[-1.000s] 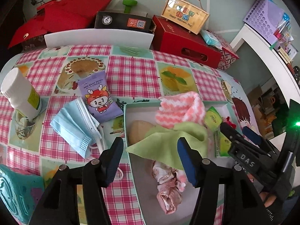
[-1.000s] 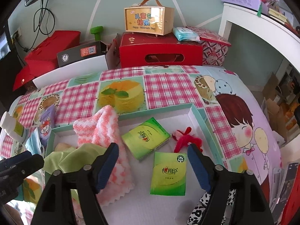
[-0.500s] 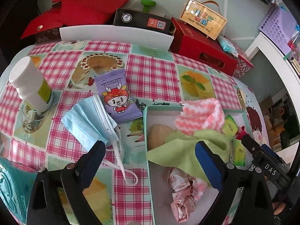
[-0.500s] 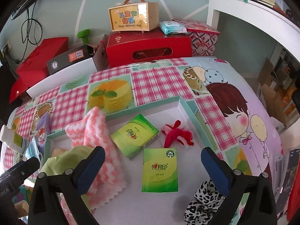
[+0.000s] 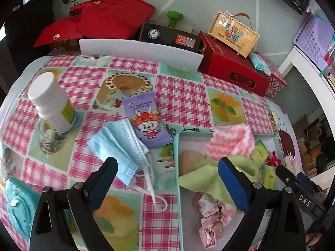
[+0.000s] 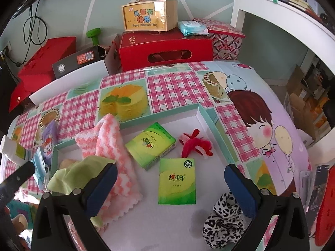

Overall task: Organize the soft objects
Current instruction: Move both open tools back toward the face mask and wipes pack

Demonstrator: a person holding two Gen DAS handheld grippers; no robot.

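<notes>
A shallow teal-rimmed tray [image 5: 177, 156] [image 6: 206, 113] holds a pink-white towel [image 5: 230, 142] [image 6: 108, 146], a green cloth [image 5: 207, 179] [image 6: 73, 175], a pink scrunchie [image 5: 209, 215], two green tissue packs [image 6: 150, 144] [image 6: 178, 181], a red pipe-cleaner toy [image 6: 194, 144] and a leopard scrunchie [image 6: 224, 221]. A blue face mask [image 5: 119, 148] and a purple wipes pack [image 5: 146, 119] lie on the tablecloth left of the tray. My left gripper [image 5: 167, 184] is open and empty, above the mask's ear loops and the tray's left rim. My right gripper [image 6: 167, 188] is open and empty over the tray.
A white bottle [image 5: 52, 102] stands at the left. A teal lid [image 5: 14, 205] lies at the near left. Red boxes [image 6: 165, 48], a black box [image 5: 169, 37] and a yellow gift case [image 6: 148, 16] line the back edge. A white desk [image 6: 282, 18] stands right.
Both grippers have pulled back and up from the tray, and their jaws have opened wider. The left gripper has shifted left toward the mask. The green cloth stays in the tray.
</notes>
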